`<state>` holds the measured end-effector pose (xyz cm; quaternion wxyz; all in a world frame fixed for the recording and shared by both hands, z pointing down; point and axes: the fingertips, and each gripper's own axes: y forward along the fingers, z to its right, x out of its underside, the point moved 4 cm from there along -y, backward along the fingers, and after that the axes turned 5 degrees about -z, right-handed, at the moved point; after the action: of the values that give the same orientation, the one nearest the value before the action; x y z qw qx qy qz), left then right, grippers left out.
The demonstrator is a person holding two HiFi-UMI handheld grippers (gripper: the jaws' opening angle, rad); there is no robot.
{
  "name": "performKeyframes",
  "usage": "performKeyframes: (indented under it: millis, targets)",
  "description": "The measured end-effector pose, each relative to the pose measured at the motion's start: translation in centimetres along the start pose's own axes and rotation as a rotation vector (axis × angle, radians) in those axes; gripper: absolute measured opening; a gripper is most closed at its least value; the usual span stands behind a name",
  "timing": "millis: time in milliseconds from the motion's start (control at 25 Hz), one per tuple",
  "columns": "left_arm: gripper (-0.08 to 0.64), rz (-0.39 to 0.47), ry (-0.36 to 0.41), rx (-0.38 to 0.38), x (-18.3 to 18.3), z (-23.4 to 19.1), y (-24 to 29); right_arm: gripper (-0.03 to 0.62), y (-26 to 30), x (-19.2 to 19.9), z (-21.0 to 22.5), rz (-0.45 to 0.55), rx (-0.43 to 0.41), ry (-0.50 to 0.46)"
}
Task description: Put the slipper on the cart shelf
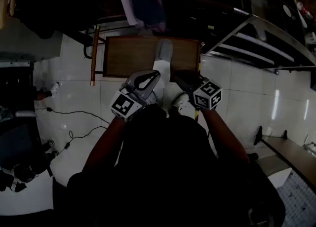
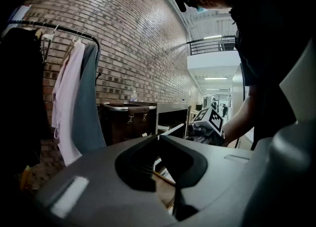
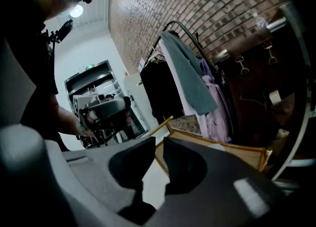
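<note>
White floor tiles (image 1: pixel 74 73) below a brick wall (image 2: pixel 133 33); the wooden cart shelf (image 1: pixel 128 56) stands there; the pale slipper (image 1: pixel 163 52) lies on it, right of its middle; near its front edge, left gripper (image 2: pixel 158 141) closed, empty; right gripper (image 3: pixel 159 143) all but closed, empty.

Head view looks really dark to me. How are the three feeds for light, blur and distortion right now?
Head view: underexposed, the slipper and floor tiles readable, the body black. Left gripper view: well lit, fisheye bends the brick wall, left claw soft up close. Right gripper view: tilted, lamp glares.
</note>
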<state>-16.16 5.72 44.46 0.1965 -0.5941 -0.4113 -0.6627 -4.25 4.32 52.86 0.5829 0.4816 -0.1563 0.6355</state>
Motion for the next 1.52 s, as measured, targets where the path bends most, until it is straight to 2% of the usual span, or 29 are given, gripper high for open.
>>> performKeyframes:
  millis: [120, 280, 560, 680, 880, 1040, 1360, 1520]
  targets:
    - [0.017, -0.011, -0.03, 0.021, -0.3, -0.2, 0.2, 0.078, 1.0, 1.9, 1.2, -0.05, 0.022, 0.084]
    - [0.018, -0.01, -0.015, 0.047, 0.3, -1.8, 0.8, 0.155, 3.1, 5.1, 3.8, -0.118, 0.064, 0.206]
    - [0.018, -0.008, -0.056, 0.12, 1.6, -4.4, 2.1, 0.211, 7.8, 12.2, 8.0, -0.223, 0.075, 0.558]
    - [0.018, -0.015, -0.063, 0.154, 2.3, -5.3, 2.6, 0.233, 9.4, 14.8, 10.1, -0.264, 0.118, 0.661]
    - [0.018, -0.015, -0.081, 0.174, 3.3, -6.5, 3.0, 0.236, 11.6, 18.6, 11.6, -0.337, 0.125, 0.767]
    - [0.018, -0.025, -0.095, 0.174, 3.7, -7.3, 2.8, 0.236, 12.8, 19.9, 11.9, -0.375, 0.11, 0.798]
    - [0.018, -0.034, -0.159, 0.144, 4.8, -8.9, 2.0, 0.236, 14.8, 20.5, 12.8, -0.413, 0.115, 0.855]
    - [0.018, -0.032, -0.189, 0.118, 5.3, -10.0, 1.4, 0.233, 15.7, 20.5, 13.1, -0.468, 0.113, 0.87]
